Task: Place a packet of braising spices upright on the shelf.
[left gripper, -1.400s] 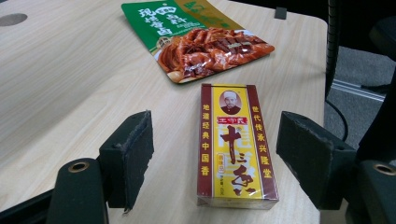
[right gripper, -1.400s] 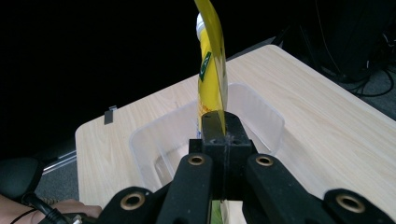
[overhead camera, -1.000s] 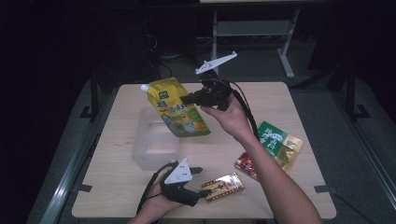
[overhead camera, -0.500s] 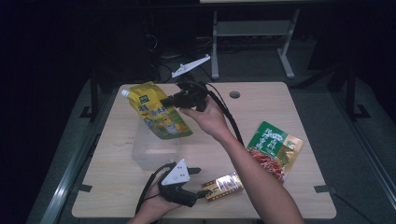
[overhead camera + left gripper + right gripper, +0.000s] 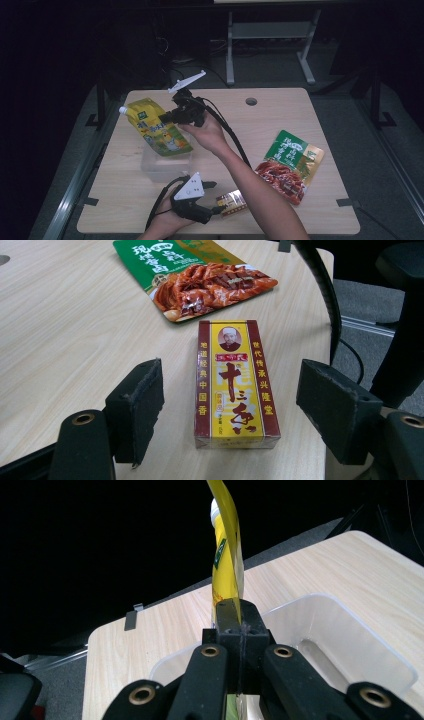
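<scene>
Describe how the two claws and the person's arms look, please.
Both claws are black. The left claw carries a grey three-cornered plate and has thick, dark foam-like pads. The right claw has brass-coloured rivets on its links and a pale plate on top. A black cable trails from each. The forearms are bare, with no sleeves visible.

Yellow pouch, clear bin, maroon-yellow box.

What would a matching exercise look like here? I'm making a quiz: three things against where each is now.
Things:
1. yellow spouted pouch
2. red-and-yellow box
3. green-and-red snack packet

Places:
A. flat on the table, between the open jaws of the left gripper
B. lying on the table at the right
C. clamped in the right gripper, above the clear bin

Pairs: 1-C, 2-A, 3-B
</scene>
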The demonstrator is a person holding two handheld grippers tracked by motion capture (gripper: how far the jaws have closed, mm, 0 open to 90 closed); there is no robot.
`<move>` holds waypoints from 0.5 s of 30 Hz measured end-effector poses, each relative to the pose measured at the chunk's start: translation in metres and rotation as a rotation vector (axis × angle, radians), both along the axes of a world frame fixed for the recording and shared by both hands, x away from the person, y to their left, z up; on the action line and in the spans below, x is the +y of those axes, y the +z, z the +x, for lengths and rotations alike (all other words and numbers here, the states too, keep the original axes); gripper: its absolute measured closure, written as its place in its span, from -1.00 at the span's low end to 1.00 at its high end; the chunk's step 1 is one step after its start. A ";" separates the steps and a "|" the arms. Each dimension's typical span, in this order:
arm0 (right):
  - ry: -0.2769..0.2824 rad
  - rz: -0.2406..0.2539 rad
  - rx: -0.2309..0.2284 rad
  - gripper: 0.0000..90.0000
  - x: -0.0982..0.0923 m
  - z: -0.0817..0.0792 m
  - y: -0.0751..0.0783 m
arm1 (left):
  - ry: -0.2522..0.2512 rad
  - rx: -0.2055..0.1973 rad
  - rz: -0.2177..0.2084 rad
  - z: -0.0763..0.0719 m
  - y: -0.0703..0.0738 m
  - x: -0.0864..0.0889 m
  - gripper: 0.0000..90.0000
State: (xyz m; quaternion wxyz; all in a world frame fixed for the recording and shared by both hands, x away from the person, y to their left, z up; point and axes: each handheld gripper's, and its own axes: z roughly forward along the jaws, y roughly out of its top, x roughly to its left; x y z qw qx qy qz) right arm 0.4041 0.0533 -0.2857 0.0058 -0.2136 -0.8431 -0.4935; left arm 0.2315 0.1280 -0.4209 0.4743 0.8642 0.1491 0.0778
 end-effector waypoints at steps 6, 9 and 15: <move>-0.016 0.005 0.026 1.00 0.001 0.003 -0.017 | -0.007 -0.006 0.000 0.000 -0.001 -0.001 -0.41; -0.021 -0.001 0.041 1.00 0.002 0.004 -0.023 | -0.001 0.008 -0.004 -0.002 -0.001 -0.002 -0.41; -0.021 -0.032 0.047 1.00 0.003 0.006 -0.038 | 0.000 0.015 -0.010 -0.001 -0.001 -0.002 -0.42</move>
